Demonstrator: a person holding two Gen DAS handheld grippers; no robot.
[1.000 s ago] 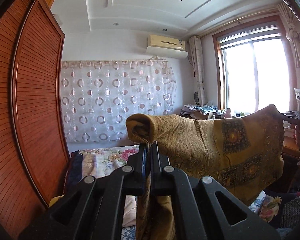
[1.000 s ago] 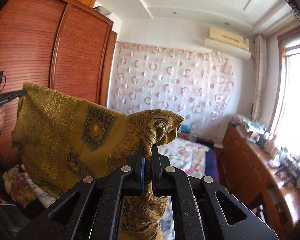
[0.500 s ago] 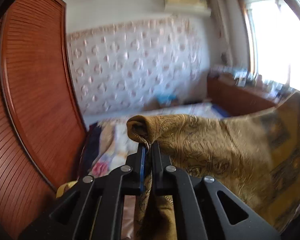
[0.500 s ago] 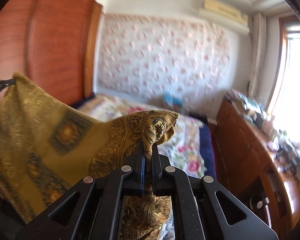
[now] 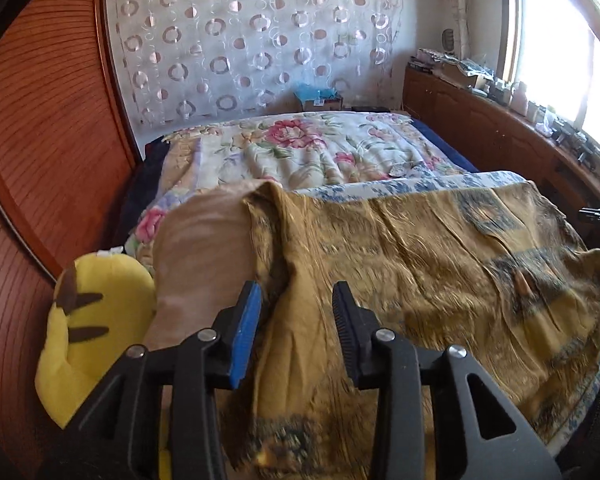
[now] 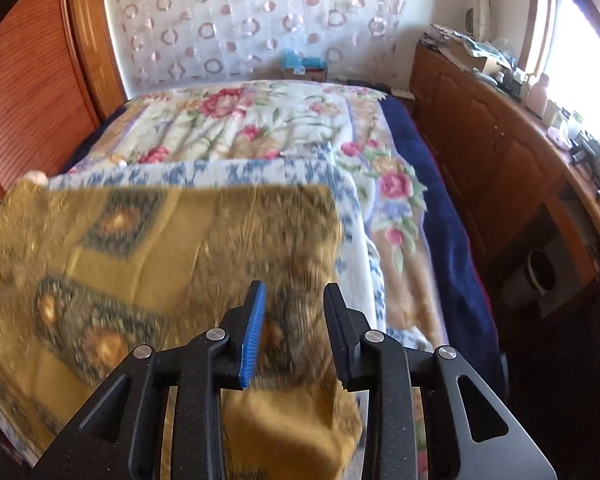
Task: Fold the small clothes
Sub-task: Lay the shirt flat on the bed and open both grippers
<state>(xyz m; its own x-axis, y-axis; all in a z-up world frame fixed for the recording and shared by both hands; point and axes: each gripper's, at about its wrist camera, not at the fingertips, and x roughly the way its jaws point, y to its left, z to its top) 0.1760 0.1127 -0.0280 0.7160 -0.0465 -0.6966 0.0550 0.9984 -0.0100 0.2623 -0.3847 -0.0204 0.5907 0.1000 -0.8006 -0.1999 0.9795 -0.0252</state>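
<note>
On the bed lies the cloth, spread flat for folding. Left claw and right claw both gape wide, gripping nothing.

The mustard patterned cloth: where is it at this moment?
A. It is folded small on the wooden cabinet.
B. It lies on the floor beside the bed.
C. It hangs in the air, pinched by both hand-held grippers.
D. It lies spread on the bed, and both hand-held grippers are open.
D: the mustard patterned cloth lies spread over the bed, and the left hand-held gripper and right hand-held gripper both show parted fingers with nothing pinched.
</note>
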